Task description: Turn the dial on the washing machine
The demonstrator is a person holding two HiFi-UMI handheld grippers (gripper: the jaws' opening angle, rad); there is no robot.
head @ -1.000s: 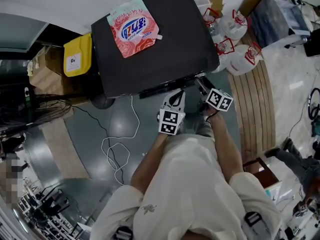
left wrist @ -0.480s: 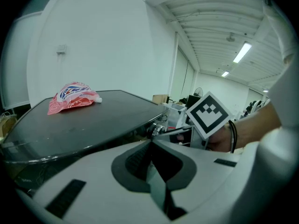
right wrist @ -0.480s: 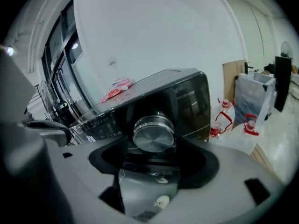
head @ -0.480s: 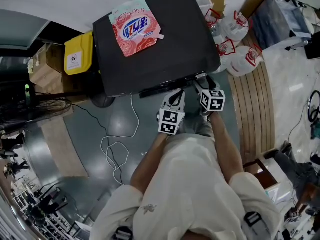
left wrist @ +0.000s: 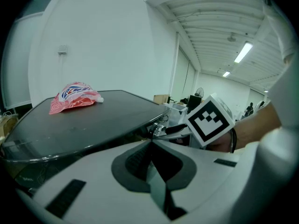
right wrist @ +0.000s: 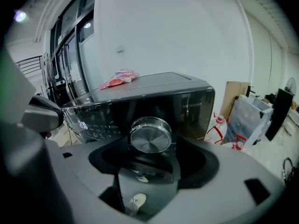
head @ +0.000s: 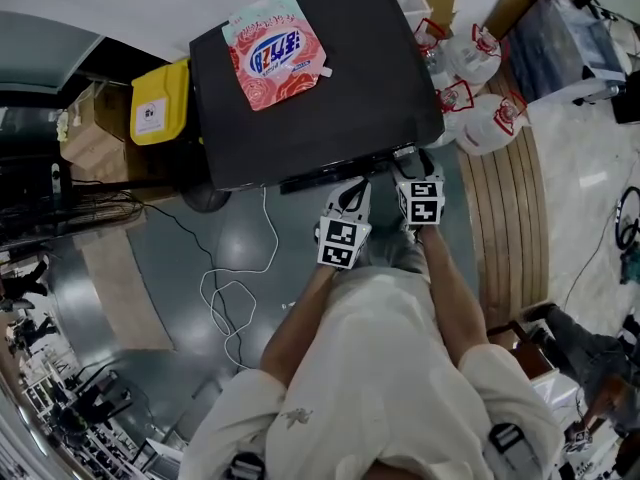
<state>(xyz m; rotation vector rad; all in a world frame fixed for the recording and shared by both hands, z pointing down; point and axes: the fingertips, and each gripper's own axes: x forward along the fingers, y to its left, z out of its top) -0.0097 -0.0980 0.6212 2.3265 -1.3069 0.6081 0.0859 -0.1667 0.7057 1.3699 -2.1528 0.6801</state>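
Right gripper (head: 408, 166) jaws just opened wide around the dial (right wrist: 150, 134) on the front of the washing machine (head: 320, 88), pads off it; left gripper (left wrist: 152, 143) closed, empty; pink pouch (head: 277, 50) on top, white jugs (head: 487, 118) beside, contents unclear.

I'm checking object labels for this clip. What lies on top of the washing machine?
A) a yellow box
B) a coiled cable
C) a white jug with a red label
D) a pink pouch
D: in the head view a pink pouch lies flat on the dark top of the washing machine, near its back left corner, and nothing else is on that top.
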